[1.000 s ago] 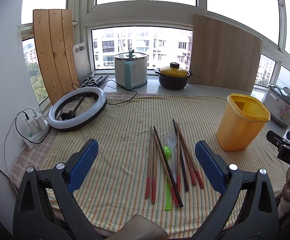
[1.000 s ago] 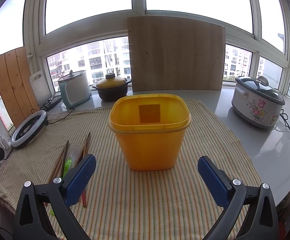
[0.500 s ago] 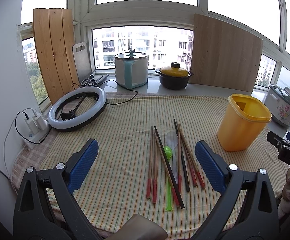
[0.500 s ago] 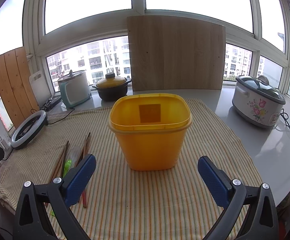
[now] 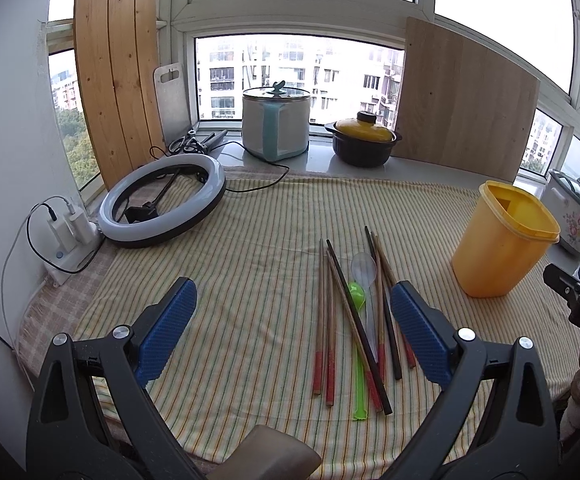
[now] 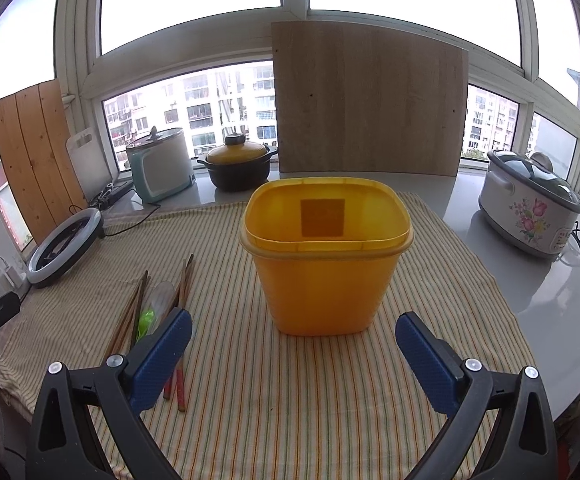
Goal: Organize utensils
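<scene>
Left wrist view: the left gripper is being held low over the striped cloth on the table, jaws spread wide, nothing being gripped. The utensils are lying loose at centre right of the frame: chopsticks with red ends, a green spoon and a clear spoon, overlapping in a rough bundle, just inside the right blue pad. The yellow container is standing upright at right, well apart from the bundle. A ring light is sitting at upper left.

Right wrist view: the right gripper is being aimed at the yellow container, centre frame, jaws released, nothing held. The container looks empty. The utensil bundle is lying at lower left, partly hidden behind the left pad.

Judgement: pickup not yet begun. The left gripper is probably best shifted rightward so one or two chopsticks are being straddled mid-shaft, across their length, and pinched low against the cloth. Crossed sticks are likely being dragged along otherwise. The container may tip if nudged.
</scene>
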`<state>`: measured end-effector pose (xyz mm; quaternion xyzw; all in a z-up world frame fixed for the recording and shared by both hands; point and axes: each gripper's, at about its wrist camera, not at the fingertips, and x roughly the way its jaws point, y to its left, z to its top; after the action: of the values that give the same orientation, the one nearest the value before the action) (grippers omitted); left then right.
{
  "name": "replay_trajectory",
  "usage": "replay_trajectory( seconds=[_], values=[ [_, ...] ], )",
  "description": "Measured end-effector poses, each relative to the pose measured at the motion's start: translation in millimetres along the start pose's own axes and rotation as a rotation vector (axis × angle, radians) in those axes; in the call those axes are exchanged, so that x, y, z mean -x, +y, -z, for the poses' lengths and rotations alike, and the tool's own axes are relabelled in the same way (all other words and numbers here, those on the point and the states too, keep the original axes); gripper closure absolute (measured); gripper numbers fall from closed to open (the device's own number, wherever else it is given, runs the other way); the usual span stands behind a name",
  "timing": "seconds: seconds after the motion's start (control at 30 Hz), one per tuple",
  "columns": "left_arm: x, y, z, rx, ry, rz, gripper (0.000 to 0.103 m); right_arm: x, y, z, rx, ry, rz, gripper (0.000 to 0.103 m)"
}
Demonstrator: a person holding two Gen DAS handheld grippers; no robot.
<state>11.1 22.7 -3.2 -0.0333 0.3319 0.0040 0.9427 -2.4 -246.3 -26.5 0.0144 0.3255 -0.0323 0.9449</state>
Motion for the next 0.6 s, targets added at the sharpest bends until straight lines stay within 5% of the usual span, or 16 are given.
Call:
replay_trajectory(
  seconds=[0.6],
  values=[
    [-15,28,9,0.027,0.02,-0.022,0.004,-6,42,-4,0.097,-0.009,-0.047,0.0]
  ],
)
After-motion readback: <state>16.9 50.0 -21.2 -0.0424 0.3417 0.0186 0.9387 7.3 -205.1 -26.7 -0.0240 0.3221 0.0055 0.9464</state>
